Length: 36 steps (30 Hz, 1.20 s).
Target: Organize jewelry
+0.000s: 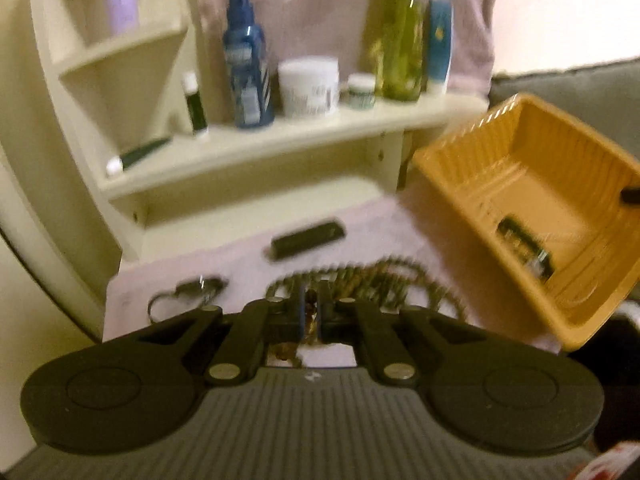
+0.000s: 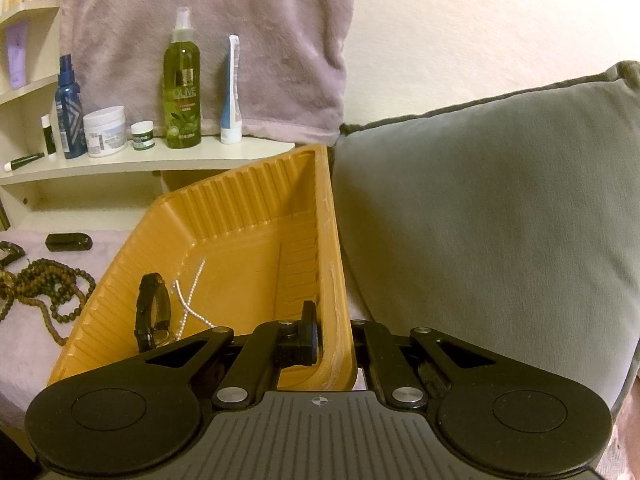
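My left gripper is shut on a small amber-brown beaded piece, which is blurred and hangs between the pads above the pink cloth. Just beyond it on the cloth lies a long string of dark beads, also seen from the right wrist. My right gripper is shut on the near wall of an orange ribbed tray, holding it tilted; one finger sits inside, the other behind the wall. In the tray lie a black watch and a thin silver chain.
A black oblong case and a dark heart-shaped ring piece lie on the cloth. Behind, a cream shelf carries bottles and jars. A grey cushion fills the right side, close beside the tray.
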### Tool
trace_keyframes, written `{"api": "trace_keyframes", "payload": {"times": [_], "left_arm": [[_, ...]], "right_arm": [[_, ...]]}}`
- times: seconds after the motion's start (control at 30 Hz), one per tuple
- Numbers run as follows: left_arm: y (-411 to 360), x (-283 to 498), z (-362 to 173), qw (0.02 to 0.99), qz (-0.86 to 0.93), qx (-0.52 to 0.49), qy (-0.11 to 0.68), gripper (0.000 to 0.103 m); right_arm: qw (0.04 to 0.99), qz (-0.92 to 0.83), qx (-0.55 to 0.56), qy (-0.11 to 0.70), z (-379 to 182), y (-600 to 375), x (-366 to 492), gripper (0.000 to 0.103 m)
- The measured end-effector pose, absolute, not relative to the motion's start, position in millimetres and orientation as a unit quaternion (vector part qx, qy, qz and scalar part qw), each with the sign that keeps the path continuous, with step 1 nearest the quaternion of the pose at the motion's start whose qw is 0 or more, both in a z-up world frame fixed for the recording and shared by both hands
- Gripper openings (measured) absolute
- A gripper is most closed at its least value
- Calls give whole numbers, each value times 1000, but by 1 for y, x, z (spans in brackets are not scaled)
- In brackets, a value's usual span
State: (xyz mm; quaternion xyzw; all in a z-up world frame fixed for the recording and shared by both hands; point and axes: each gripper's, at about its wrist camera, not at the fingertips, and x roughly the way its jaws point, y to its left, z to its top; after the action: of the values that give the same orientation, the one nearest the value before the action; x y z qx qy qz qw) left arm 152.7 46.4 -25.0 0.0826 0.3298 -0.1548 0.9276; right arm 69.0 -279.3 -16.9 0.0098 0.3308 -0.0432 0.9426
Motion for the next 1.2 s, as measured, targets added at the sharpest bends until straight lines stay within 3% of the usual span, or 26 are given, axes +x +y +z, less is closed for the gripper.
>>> {"api": "trace_keyframes", "payload": {"times": [0.53, 0.87, 1.2], "left_arm": [[-25, 152, 35, 925, -259, 47, 273, 4], [-99, 132, 18, 886, -348, 62, 299, 4], [-112, 124, -14, 867, -354, 70, 343, 5]], "right_arm": [[944, -45, 16, 326, -13, -276, 66, 4], [944, -45, 21, 325, -13, -277, 66, 4], [944, -45, 25, 326, -13, -278, 66, 4]]}}
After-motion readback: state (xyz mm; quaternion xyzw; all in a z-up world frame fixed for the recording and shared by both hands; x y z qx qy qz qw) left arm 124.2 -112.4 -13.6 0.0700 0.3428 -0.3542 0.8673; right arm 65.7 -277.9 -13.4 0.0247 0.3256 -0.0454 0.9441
